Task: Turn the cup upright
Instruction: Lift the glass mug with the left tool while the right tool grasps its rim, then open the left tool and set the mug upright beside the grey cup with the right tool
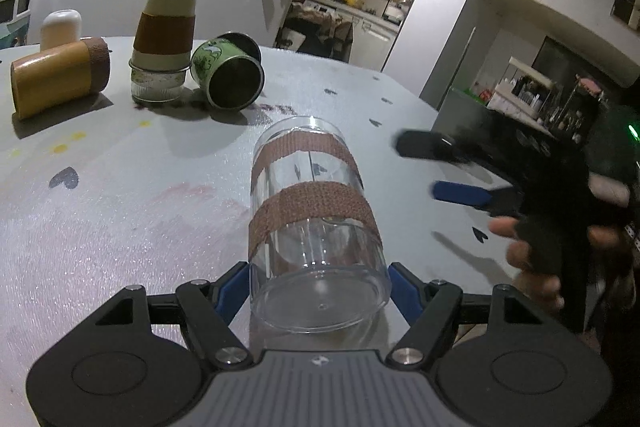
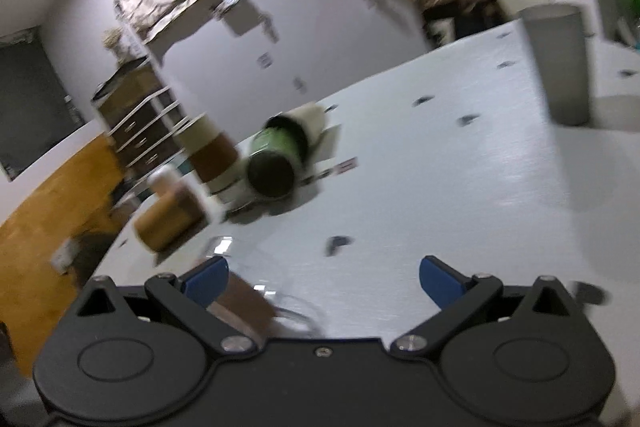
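Your left claw (image 1: 320,287) grips the clear cup (image 1: 316,227) by its base end; the cup lies on its side on the bench (image 1: 120,227), mouth pointing away toward the far edge. Your right claw (image 2: 324,277) is spread wide, holding nothing, above the bench near the cup.

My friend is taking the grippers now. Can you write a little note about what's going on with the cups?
Left gripper: its blue fingers sit on both sides of the clear cup, which lies on its side on the table; whether they squeeze it yet is unclear.
Right gripper: open, holding nothing, just right of the cup.
Done: nothing flipped yet.
Left: grip the clear cup and stand it upright. The green cup and yellow cup also lie on their sides.
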`<state>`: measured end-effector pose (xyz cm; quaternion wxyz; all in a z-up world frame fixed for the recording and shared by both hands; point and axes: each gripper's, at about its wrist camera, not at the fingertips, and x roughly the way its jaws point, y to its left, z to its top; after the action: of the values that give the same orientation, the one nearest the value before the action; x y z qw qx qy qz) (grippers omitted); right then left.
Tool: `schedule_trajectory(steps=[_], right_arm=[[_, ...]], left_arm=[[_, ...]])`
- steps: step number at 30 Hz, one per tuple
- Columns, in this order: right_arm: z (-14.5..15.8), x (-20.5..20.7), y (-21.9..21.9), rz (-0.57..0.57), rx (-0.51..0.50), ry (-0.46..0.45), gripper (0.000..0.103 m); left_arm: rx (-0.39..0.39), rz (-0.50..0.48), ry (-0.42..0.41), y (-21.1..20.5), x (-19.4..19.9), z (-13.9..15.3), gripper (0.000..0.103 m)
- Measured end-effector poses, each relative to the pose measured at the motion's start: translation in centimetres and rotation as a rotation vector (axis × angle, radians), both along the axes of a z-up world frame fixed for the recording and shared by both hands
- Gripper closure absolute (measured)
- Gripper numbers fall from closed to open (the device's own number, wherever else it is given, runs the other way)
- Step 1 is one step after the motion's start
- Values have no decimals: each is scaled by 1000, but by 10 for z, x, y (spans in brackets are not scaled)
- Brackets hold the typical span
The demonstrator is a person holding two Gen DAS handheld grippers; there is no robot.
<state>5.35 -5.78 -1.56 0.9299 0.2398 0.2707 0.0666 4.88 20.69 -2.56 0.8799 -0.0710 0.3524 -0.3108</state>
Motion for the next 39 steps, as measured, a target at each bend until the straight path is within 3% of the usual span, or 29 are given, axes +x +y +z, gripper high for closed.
schedule_trajectory(steps=[6, 15, 19, 22, 26, 31, 36, 39], right_arm=[[-8, 48, 18, 129, 169, 143, 0], [-29, 92, 33, 219, 313, 298, 1], [-28, 92, 31, 245, 334, 312, 17], [-20, 87, 29, 240, 306, 302, 21], [7, 69, 30, 240, 224, 187, 24], [54, 31, 47, 274, 42, -13, 24], [70, -3, 72, 348, -142, -101, 23], [73, -18, 84, 362, -273, -141, 18]], left_arm=[[-13, 0, -9, 2, -3, -1, 28], [-20, -1, -11, 4, -4, -2, 28], [-17, -3, -12, 3, -4, -2, 28], [-10, -20, -16, 0, -4, -1, 29], [-8, -38, -50, -7, -2, -4, 30], [44, -54, -172, -24, -6, -19, 30], [113, -44, -277, -38, -12, -35, 31], [136, -48, -329, -40, -16, -39, 31]])
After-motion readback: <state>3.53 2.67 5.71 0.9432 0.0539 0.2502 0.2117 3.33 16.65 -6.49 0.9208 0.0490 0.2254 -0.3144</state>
